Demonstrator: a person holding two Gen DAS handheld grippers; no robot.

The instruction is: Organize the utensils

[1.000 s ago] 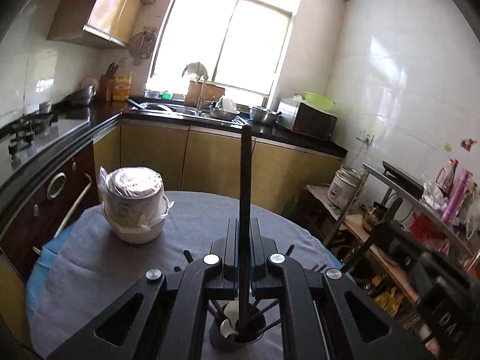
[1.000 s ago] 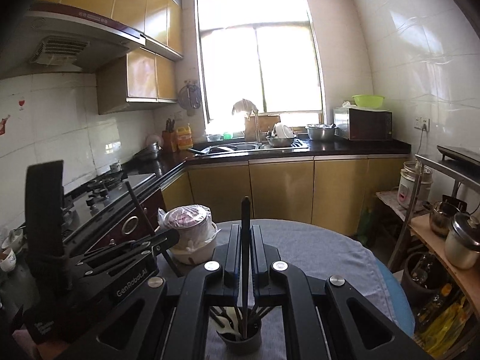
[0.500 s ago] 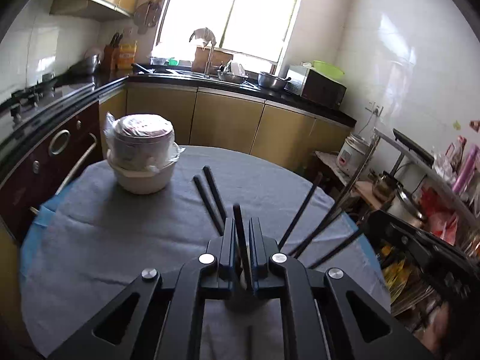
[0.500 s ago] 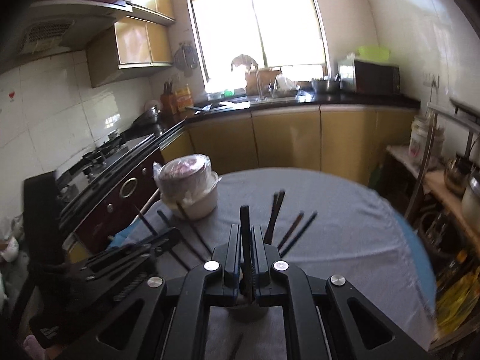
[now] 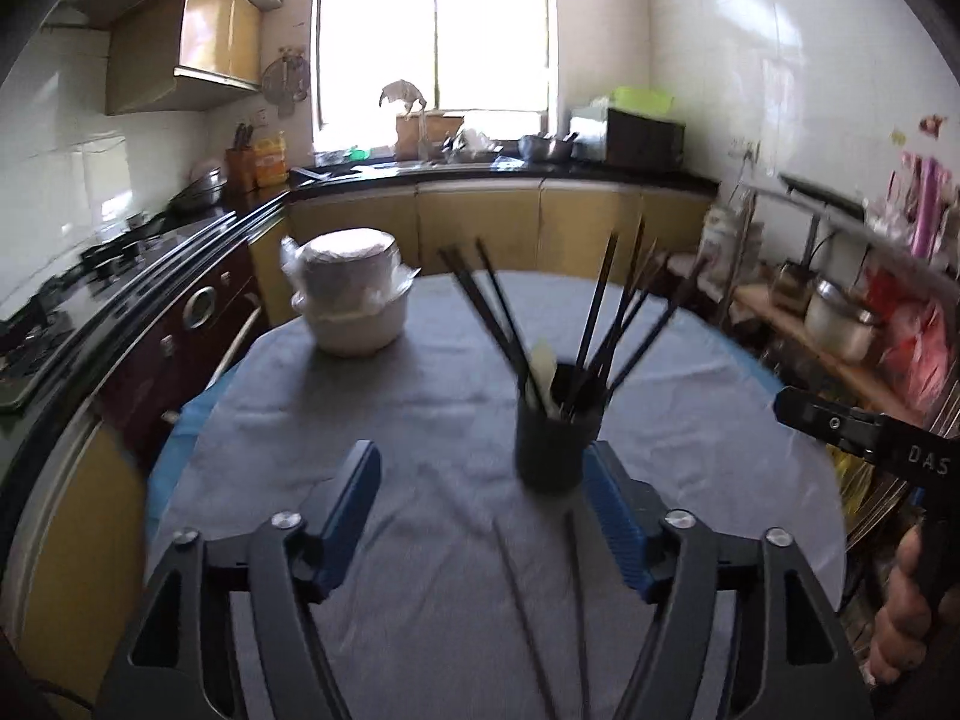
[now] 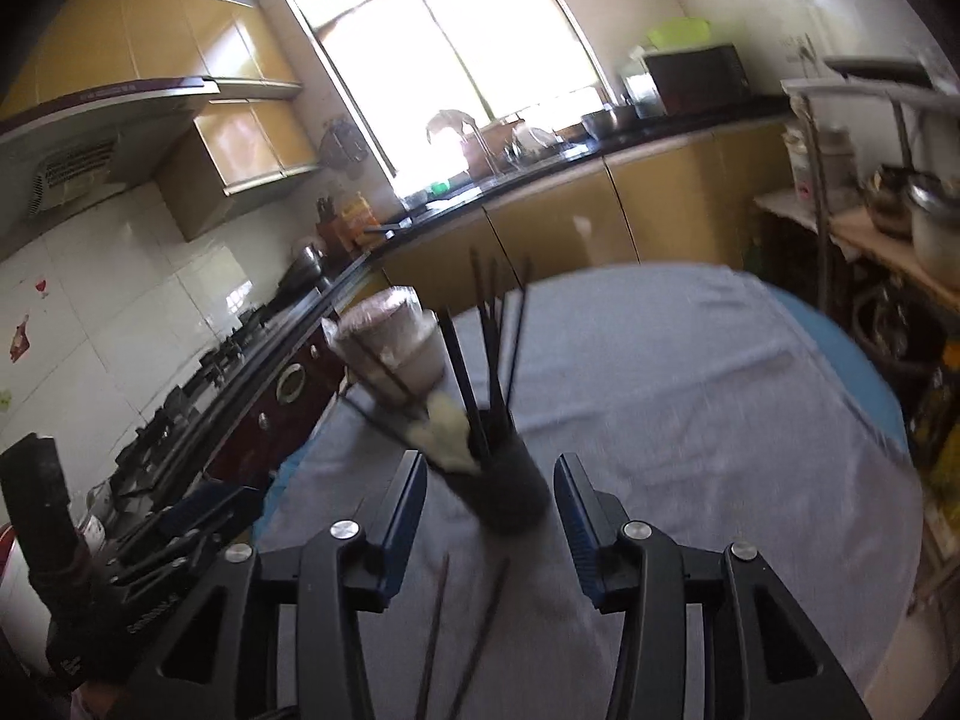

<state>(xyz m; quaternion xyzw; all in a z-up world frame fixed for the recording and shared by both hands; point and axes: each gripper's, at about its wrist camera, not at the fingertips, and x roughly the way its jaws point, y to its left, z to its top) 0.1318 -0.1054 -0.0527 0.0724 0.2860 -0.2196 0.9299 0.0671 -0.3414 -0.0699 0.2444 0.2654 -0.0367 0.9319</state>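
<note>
A black utensil cup (image 5: 555,447) stands on the grey-clothed round table (image 5: 336,414), holding several black chopsticks (image 5: 606,312) and a white spoon (image 5: 543,369). My left gripper (image 5: 483,513) is open and empty, just in front of the cup. Two loose chopsticks (image 5: 540,600) lie on the cloth between its fingers. In the right wrist view the cup (image 6: 510,489) sits between the tips of my open, empty right gripper (image 6: 489,507). Two loose chopsticks (image 6: 459,630) lie below it.
A wrapped white pot (image 5: 351,300) stands at the table's far left; it also shows in the right wrist view (image 6: 393,354). A stove counter (image 5: 120,276) runs along the left. A shelf with pots (image 5: 834,312) stands on the right.
Both grippers were shut on a chopstick each above the cup. Both have opened and pulled back, and the chopsticks now stand in the cup.
</note>
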